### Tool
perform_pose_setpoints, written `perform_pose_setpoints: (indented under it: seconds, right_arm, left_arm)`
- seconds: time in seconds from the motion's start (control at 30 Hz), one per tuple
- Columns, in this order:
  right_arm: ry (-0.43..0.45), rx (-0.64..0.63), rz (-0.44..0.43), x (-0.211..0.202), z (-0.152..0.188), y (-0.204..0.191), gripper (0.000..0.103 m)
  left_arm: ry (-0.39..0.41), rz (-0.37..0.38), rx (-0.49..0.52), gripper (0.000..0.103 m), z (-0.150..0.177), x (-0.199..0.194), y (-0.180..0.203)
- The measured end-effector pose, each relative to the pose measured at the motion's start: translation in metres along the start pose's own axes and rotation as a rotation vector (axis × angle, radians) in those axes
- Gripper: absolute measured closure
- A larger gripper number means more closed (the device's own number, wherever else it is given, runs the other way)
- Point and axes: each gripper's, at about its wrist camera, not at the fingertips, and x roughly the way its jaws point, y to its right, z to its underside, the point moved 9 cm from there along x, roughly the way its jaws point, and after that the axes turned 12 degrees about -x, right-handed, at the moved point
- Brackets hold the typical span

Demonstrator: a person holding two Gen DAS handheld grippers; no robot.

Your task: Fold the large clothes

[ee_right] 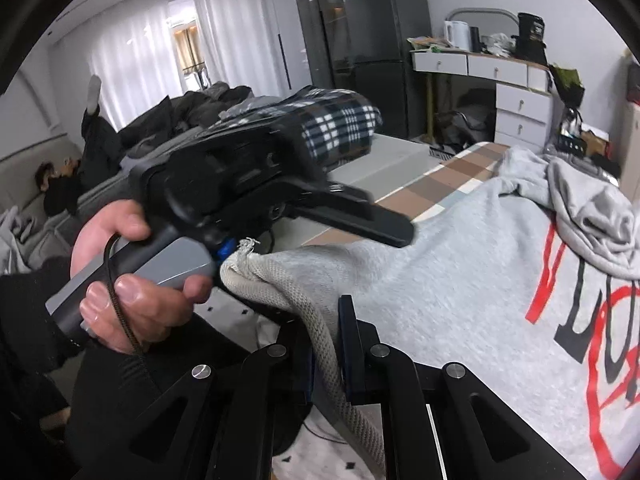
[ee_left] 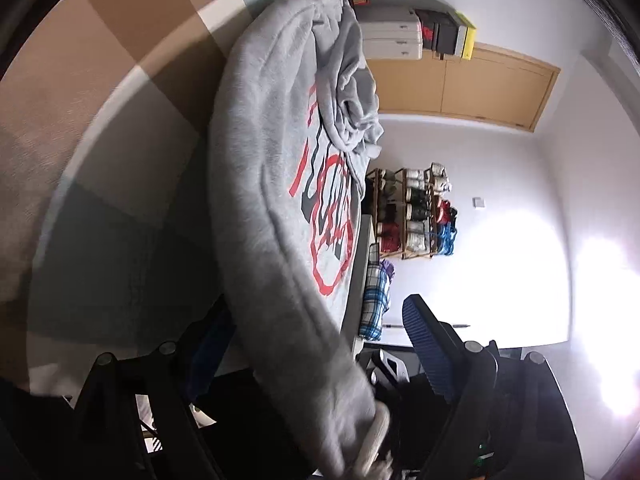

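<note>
A large grey hoodie (ee_left: 264, 152) with a red and black print lies spread on a checked tablecloth (ee_left: 140, 80), its hood bunched at the far end. My left gripper (ee_left: 316, 320) stands open, and the hoodie's near edge runs between its wide-set fingers, with the blue ridged pad (ee_left: 428, 344) clear of the cloth. The ribbed hem (ee_left: 376, 432) shows at the bottom. In the right wrist view my right gripper (ee_right: 328, 344) is shut on that ribbed hem (ee_right: 280, 284) at the hoodie's (ee_right: 460, 280) corner. A hand (ee_right: 120, 264) holds the left gripper just beyond it.
Beyond the table edge stand a shoe rack (ee_left: 416, 216) and a wooden cabinet (ee_left: 460, 84). A plaid cloth (ee_left: 374, 300) hangs near the table side. A folded plaid garment (ee_right: 340, 128), a fridge (ee_right: 380, 40), white drawers (ee_right: 520, 104) and a person lying on a sofa (ee_right: 72, 176) are further off.
</note>
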Motion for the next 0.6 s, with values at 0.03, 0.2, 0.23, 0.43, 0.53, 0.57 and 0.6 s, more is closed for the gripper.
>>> perform_pose_setpoints:
  seconds: [0.03,0.2,0.23,0.43,0.53,0.57,0.6]
  right_arm:
    - [-0.009,0.008,0.003,0.001,0.002,0.000,0.092]
    - [-0.055,0.107,-0.010,-0.002,0.019,0.003,0.091]
    - [-0.056,0.155,-0.031,-0.007,0.025,0.003,0.091]
    - [0.039,0.451,-0.092,-0.053,0.065,0.009,0.026]
    - [0.209,0.640,-0.112,-0.095,0.088,0.018,0.000]
    - [0.226,0.701,-0.132,-0.101,0.096,0.020,0.000]
    - [0.235,0.756,-0.149,-0.105,0.103,0.022,0.000]
  left_arm:
    - [0.005,0.001,0.014,0.031,-0.001,-0.001,0.002]
    - [0.001,-0.049,0.060,0.096,0.001,-0.001,0.000]
    - [-0.001,-0.050,0.064,0.096,0.003,-0.001,-0.002]
    - [0.024,0.030,0.071,0.100,0.001,-0.009,0.012]
    - [0.035,0.081,0.062,0.100,-0.003,-0.011,0.024]
    - [0.045,0.090,0.064,0.100,-0.005,-0.011,0.028]
    - [0.052,0.103,0.063,0.100,-0.006,-0.011,0.032]
